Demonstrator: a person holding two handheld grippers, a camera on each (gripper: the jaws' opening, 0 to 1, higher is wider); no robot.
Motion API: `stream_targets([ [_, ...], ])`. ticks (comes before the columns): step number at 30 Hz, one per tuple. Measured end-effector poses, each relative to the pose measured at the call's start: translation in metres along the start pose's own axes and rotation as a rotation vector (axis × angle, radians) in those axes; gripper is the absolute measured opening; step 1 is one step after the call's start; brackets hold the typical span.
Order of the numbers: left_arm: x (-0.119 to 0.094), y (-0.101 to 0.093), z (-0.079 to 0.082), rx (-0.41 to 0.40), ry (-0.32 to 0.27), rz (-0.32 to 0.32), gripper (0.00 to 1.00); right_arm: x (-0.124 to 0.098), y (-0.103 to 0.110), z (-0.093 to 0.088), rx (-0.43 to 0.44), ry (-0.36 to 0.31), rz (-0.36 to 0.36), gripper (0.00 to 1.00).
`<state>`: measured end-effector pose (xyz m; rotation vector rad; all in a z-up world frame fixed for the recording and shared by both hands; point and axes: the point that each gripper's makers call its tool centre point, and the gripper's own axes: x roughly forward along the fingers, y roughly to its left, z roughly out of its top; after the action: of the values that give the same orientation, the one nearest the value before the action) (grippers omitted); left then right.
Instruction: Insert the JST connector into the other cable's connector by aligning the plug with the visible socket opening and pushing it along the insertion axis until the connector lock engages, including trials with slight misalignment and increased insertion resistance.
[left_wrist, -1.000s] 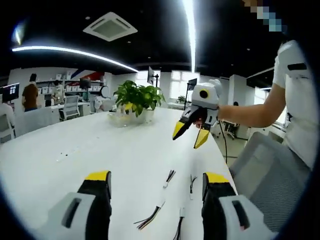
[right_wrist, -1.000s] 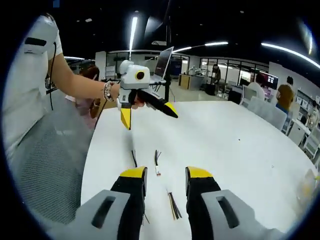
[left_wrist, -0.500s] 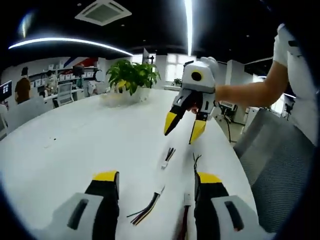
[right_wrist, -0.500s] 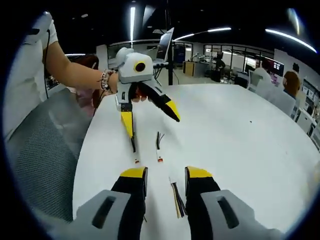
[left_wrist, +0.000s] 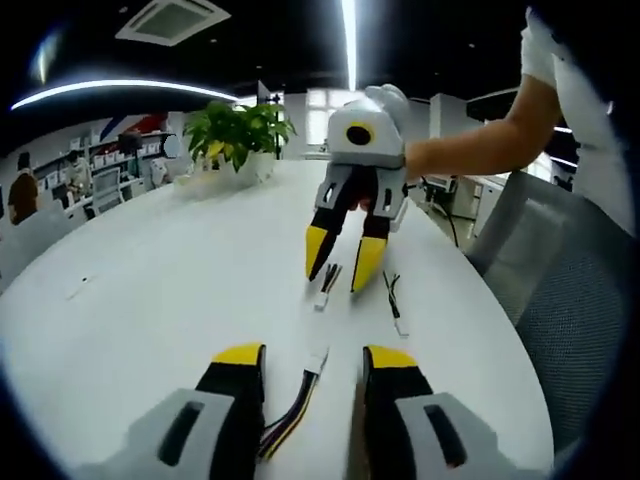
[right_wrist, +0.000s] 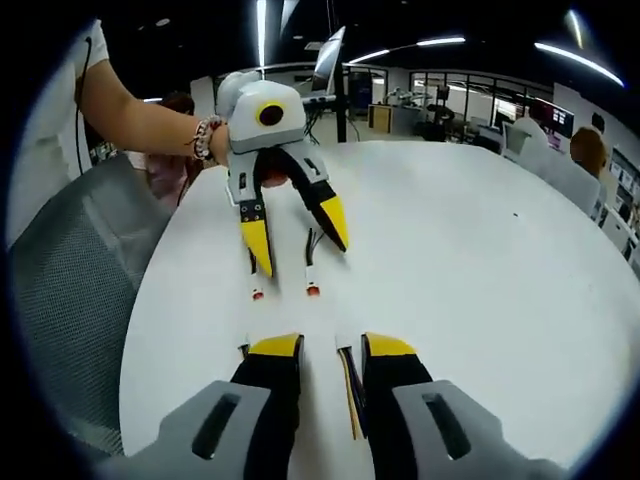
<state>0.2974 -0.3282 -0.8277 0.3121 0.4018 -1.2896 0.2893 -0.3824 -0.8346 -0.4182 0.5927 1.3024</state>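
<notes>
Several short cables lie on the white table (left_wrist: 150, 290). In the left gripper view, a white connector (left_wrist: 317, 361) with coloured wires (left_wrist: 285, 418) lies between my left gripper's (left_wrist: 315, 358) open jaws. Beyond it my right gripper (left_wrist: 342, 255) hangs open just above a black-wired cable (left_wrist: 326, 286), and another cable (left_wrist: 394, 305) lies to its right. In the right gripper view, my right gripper (right_wrist: 332, 347) stands open with a coloured-wire cable (right_wrist: 349, 385) between its jaws. My left gripper (right_wrist: 295, 235) is open over two red-tipped connectors (right_wrist: 312, 290) (right_wrist: 258, 294). Neither gripper holds anything.
A potted plant (left_wrist: 235, 140) stands at the table's far end. A grey mesh chair (left_wrist: 575, 300) (right_wrist: 70, 280) sits by the table edge beside the person (left_wrist: 560, 110). Office desks and people are in the background.
Both grippers have come down and closer to each other, now facing tip to tip over the cables. The cables lie where they were. Both grippers stay open.
</notes>
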Motion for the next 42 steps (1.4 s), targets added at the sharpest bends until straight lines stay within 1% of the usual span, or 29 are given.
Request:
stream_targets([
  [2,0.0,-0.001,-0.001,-0.002,-0.023,0.007,0.25,0.002,-0.001,-0.003,0.006,0.004,-0.001,0.19],
  [3,0.001,-0.002,0.0,-0.02,-0.045,0.005,0.23,0.002,-0.001,-0.004,0.02,0.007,-0.004,0.19],
  [4,0.002,-0.004,-0.001,-0.032,-0.052,-0.002,0.22,0.003,-0.001,-0.005,0.02,0.007,-0.004,0.2],
  [8,0.006,-0.005,-0.01,-0.029,-0.025,0.011,0.21,0.005,-0.002,-0.008,0.011,0.015,-0.007,0.17],
  [10,0.006,-0.007,-0.011,-0.028,-0.027,0.006,0.17,0.006,-0.003,-0.008,0.014,0.014,-0.009,0.17],
  [12,0.007,-0.008,-0.011,-0.015,-0.033,-0.001,0.11,0.006,-0.003,-0.009,0.015,0.013,-0.007,0.16],
  [14,0.008,-0.006,-0.014,-0.002,-0.015,0.004,0.1,0.007,-0.002,-0.009,0.015,0.01,-0.005,0.15],
  [15,0.008,-0.006,-0.012,-0.01,-0.031,0.0,0.09,0.007,-0.002,-0.01,0.015,0.011,-0.004,0.14],
  [16,0.008,-0.005,-0.013,-0.01,-0.023,0.002,0.08,0.007,-0.002,-0.01,0.015,0.01,-0.003,0.13],
  [20,0.009,-0.005,-0.013,-0.011,-0.03,0.001,0.04,0.007,-0.002,-0.011,0.023,-0.001,-0.001,0.11],
  [25,0.009,-0.006,-0.013,-0.017,-0.037,-0.001,0.03,0.007,-0.002,-0.01,0.034,-0.015,0.0,0.09],
  [27,0.009,-0.006,-0.012,-0.019,-0.039,-0.003,0.01,0.008,-0.002,-0.01,0.034,-0.02,0.004,0.06],
  [32,0.009,-0.008,-0.012,-0.032,-0.043,-0.002,0.01,0.008,0.001,-0.009,0.051,-0.038,0.011,0.05],
  [35,0.008,-0.008,-0.011,-0.031,-0.041,-0.003,0.0,0.008,0.002,-0.008,0.039,-0.04,0.015,0.05],
  [38,0.007,-0.009,-0.01,-0.034,-0.038,-0.009,0.0,0.006,0.005,-0.003,0.011,-0.048,0.028,0.05],
  [40,0.005,-0.012,-0.006,-0.035,-0.05,-0.025,0.0,0.004,0.006,0.002,0.002,-0.054,0.034,0.05],
  [42,0.001,-0.015,-0.003,-0.031,-0.057,-0.038,0.0,0.002,0.008,0.01,-0.023,-0.079,0.047,0.05],
])
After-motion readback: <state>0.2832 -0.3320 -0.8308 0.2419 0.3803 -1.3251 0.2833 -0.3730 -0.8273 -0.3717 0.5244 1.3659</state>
